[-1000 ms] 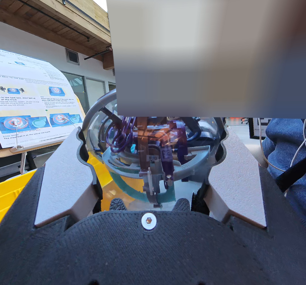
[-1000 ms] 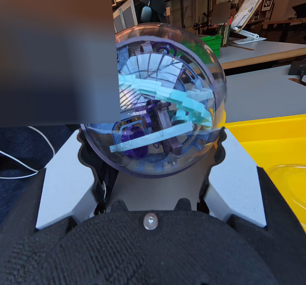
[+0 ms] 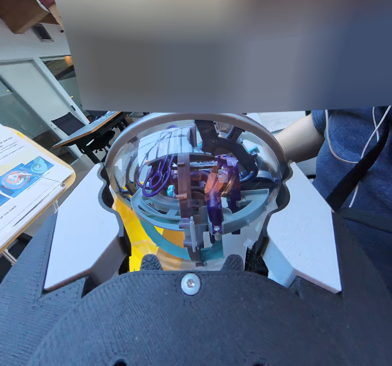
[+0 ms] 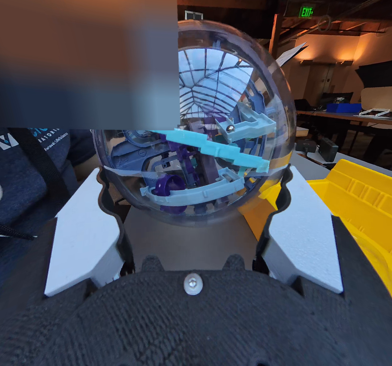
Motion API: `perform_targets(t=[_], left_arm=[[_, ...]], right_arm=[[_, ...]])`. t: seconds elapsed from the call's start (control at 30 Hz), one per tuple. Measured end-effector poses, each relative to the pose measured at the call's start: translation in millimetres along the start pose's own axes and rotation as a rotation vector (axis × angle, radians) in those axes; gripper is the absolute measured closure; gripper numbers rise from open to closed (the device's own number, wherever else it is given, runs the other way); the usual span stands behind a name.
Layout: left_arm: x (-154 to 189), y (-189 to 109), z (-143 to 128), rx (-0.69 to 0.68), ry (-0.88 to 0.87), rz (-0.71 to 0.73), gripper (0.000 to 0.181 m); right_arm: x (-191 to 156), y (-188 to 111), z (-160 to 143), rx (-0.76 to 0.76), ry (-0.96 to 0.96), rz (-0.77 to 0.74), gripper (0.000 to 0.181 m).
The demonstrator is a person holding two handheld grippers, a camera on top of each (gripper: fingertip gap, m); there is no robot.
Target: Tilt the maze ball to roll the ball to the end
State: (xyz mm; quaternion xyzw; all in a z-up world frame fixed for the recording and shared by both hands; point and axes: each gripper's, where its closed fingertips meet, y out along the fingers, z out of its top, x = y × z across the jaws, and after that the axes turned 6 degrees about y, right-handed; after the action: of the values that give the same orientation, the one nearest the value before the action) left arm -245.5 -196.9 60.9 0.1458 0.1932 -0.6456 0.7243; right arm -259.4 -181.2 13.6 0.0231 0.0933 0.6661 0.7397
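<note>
Maze ball, clear sphere, held aloft above a yellow bin, clamped between fingers of left gripper and right gripper; steel ball on pale-blue ledge; risk: over-tilting likely drops it off-track, loose squeeze lets the sphere slip.

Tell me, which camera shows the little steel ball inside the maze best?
The right wrist view: the steel ball sits in plain sight on a pale blue track near the top of the clear maze ball. In the left wrist view, the maze ball shows its tangled inner tracks, but I cannot pick the steel ball out there.
</note>
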Motion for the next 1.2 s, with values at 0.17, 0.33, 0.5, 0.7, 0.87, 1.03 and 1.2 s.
perform_targets(t=[0.17, 0.33, 0.5, 0.7, 0.87, 1.03, 1.2], left_arm=[[-1.2, 9.6, 4.0, -0.003, 0.011, -0.035, 0.025], [2.8, 14.2, 12.8, -0.019, 0.09, -0.068, 0.025], [8.0, 17.2, 20.1, -0.042, 0.148, -0.097, 0.023], [13.2, 20.9, 31.7, -0.052, 0.195, -0.113, 0.022], [13.5, 24.6, 27.8, -0.113, 0.221, -0.126, 0.022], [14.5, 27.0, 18.5, -0.192, 0.299, -0.152, 0.023], [10.4, 30.3, 13.5, -0.224, 0.255, -0.188, 0.023]], right_arm=[[1.6, -9.2, 7.0, 0.039, -0.018, -0.027, 0.025], [-2.0, -14.2, 16.0, 0.081, -0.11, -0.047, 0.025], [-9.1, -17.7, 25.5, 0.124, -0.219, -0.057, 0.024], [-20.4, -27.2, 42.5, 0.208, -0.338, -0.061, 0.025], [-17.5, -30.5, 41.0, 0.18, -0.358, -0.079, 0.025], [-8.1, -29.2, 29.9, 0.094, -0.374, -0.126, 0.025], [-1.8, -27.7, 25.6, 0.079, -0.289, -0.142, 0.024]])
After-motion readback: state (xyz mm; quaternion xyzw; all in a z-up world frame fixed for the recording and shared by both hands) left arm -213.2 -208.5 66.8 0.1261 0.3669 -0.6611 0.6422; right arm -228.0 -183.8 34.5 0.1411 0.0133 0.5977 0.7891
